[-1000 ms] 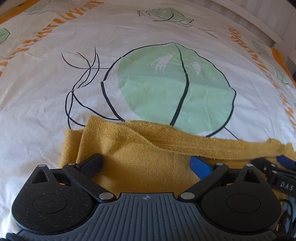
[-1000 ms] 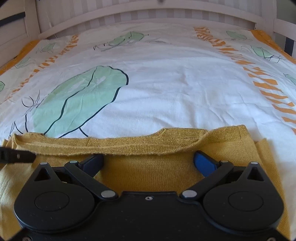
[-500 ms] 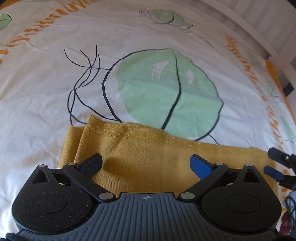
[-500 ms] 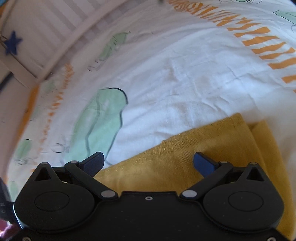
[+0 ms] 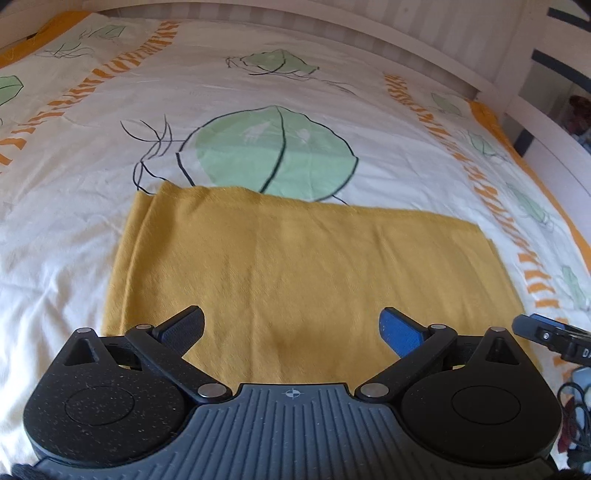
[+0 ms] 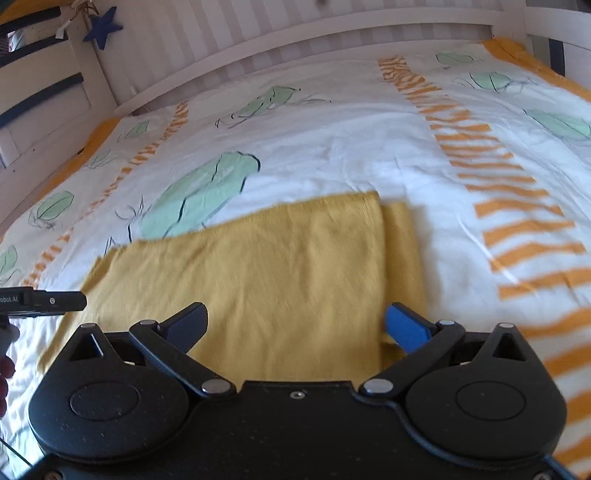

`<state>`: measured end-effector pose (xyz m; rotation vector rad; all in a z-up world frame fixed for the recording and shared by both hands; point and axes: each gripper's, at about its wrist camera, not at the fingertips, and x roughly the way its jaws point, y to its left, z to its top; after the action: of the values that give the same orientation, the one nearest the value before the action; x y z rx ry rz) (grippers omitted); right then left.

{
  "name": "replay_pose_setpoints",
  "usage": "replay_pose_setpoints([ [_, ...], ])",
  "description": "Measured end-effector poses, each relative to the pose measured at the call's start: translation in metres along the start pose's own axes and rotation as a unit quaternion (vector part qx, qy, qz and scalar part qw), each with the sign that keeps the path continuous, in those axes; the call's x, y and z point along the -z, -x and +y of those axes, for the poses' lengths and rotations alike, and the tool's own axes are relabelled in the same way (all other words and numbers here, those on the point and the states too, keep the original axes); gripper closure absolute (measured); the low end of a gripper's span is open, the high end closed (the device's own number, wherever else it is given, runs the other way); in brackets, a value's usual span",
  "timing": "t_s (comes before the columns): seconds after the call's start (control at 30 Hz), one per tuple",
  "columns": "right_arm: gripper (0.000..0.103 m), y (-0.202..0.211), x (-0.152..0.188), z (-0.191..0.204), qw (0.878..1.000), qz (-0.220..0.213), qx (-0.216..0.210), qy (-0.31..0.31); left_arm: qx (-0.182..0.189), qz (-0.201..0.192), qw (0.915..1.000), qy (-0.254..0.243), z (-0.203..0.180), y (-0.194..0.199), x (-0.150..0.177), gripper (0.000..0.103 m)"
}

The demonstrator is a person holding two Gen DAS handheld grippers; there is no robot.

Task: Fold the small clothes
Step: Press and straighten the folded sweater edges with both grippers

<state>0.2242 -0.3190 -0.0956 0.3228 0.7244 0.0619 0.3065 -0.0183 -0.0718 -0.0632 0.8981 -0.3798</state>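
A mustard-yellow knit garment (image 5: 295, 266) lies flat on the bed, folded into a wide rectangle, with a narrow folded strip showing along its left side. The right wrist view shows the same garment (image 6: 258, 280) with a second layer sticking out at its right edge. My left gripper (image 5: 291, 326) hangs open above the garment's near edge, nothing between its fingers. My right gripper (image 6: 295, 325) is open too, over the garment's near right part. The other gripper's tip (image 5: 546, 334) shows at the right edge of the left wrist view, and at the left edge (image 6: 44, 299) of the right wrist view.
The bed cover (image 5: 258, 92) is white with green leaf prints and orange striped bands. A white slatted bed frame (image 6: 295, 40) runs along the far side and left. A blue star (image 6: 103, 27) hangs on the frame. Cables (image 5: 572, 406) lie at the near right.
Both grippers let go of the garment's raised edge and drew back and up. The garment now lies flat with its fold laid down, and more of the bed shows.
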Motion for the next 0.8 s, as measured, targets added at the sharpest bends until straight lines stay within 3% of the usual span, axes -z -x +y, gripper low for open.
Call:
replay_pose_setpoints([
  [0.23,0.001,-0.003,0.004,-0.028,0.998,0.011,-0.007,-0.062,-0.012,0.024,0.9996,-0.002,-0.009,-0.016,0.007,0.001],
  [0.33,0.0,0.001,0.0,-0.038,0.996,-0.006,-0.014,-0.088,-0.016,0.025,0.9995,-0.005,-0.012,-0.017,0.006,0.001],
  [0.4,0.0,-0.008,-0.004,-0.048,0.993,0.018,-0.025,-0.111,-0.018,0.028,0.9994,-0.004,-0.013,-0.02,0.002,0.001],
  [0.6,0.0,-0.028,-0.001,-0.071,0.977,0.03,-0.144,-0.156,-0.015,0.037,0.9992,0.0,-0.026,-0.031,-0.012,0.001],
  [0.8,0.0,-0.029,0.004,-0.082,0.966,0.015,-0.193,-0.172,-0.035,0.042,0.9984,-0.01,-0.039,-0.057,-0.031,0.001],
])
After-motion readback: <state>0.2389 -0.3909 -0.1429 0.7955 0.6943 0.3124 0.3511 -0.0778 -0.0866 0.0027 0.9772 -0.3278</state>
